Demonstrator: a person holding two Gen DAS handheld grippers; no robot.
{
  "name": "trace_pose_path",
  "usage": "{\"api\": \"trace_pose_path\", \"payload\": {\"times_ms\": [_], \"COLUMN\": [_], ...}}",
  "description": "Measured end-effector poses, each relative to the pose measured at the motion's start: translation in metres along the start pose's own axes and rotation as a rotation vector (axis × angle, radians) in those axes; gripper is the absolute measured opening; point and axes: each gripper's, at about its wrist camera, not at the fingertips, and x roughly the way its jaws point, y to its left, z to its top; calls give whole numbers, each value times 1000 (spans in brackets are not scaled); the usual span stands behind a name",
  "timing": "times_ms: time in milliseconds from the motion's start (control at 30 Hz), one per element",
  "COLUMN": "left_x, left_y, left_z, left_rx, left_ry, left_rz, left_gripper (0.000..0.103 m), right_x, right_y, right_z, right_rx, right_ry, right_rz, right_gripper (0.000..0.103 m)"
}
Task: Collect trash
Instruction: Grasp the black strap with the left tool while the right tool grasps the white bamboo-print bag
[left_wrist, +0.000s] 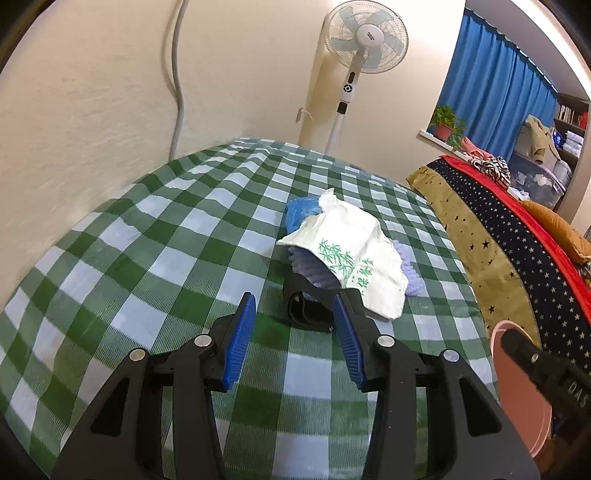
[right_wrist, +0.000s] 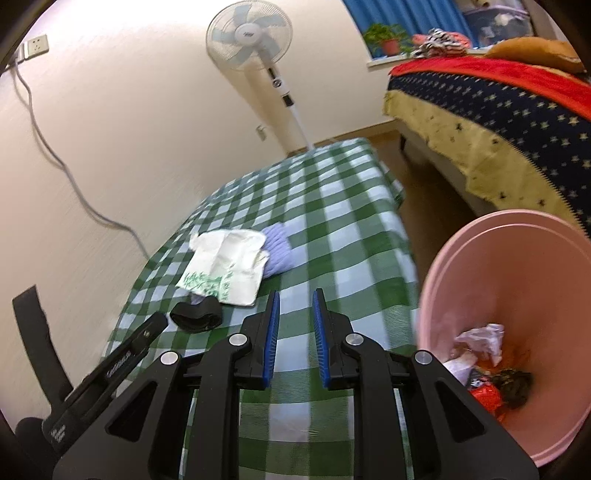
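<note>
We see the left gripper (left_wrist: 293, 308) with its blue-padded jaws standing moderately apart over the green-and-white checked tabletop (left_wrist: 155, 236), and nothing lies between them. Just ahead of the jaws, toward the right-hand one, a black strap loop (left_wrist: 308, 314) rests on the cloth, its near edge close to that jaw's tip though we cannot tell whether they touch. Beyond the strap sits the heap of trash: a crumpled white wrapper with green bamboo print (left_wrist: 354, 254) lies on top of a ribbed lilac item (left_wrist: 314, 267), and a blue plastic bag (left_wrist: 301, 212) pokes out at the far side of the wrapper. Well off to the right of these jaws, the rim of a pink bin (left_wrist: 524, 387) shows behind the dark body of the other tool.

The right gripper (right_wrist: 295, 306) has its jaws drawn narrow, with only a slim gap between the blue pads, and they hold nothing; bare checked cloth shows through the gap. Ahead and to the left of these jaws lie the same wrapper (right_wrist: 225, 267), the lilac item (right_wrist: 279, 251) beside it and the black strap loop (right_wrist: 195, 315) nearer to us. Directly right of the jaws stands the pink bin (right_wrist: 517, 258), open at the top, with crumpled paper and bits of red and dark trash (right_wrist: 484, 362) at its bottom. A standing fan (right_wrist: 249, 35) and a bed with a starred cover (right_wrist: 491, 110) lie far beyond the jaws.
</note>
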Motion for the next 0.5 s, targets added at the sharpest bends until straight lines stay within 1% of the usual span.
{"api": "trace_pose_path", "payload": {"times_ms": [100, 233, 333, 500], "left_x": [8, 17, 24, 32], "left_y": [3, 4, 5, 6], "left_z": [3, 5, 7, 7], "left_rx": [-20, -31, -40, -49], "left_ry": [19, 41, 64, 92], "left_rz": [-19, -39, -51, -75], "left_gripper": [44, 44, 44, 44], "right_x": [11, 31, 44, 68], "right_y": [3, 9, 13, 14], "right_z": [1, 3, 5, 11], "right_rx": [5, 11, 10, 40], "right_ry": [26, 66, 85, 122], "right_rz": [27, 69, 80, 107], "right_gripper": [21, 22, 24, 24]}}
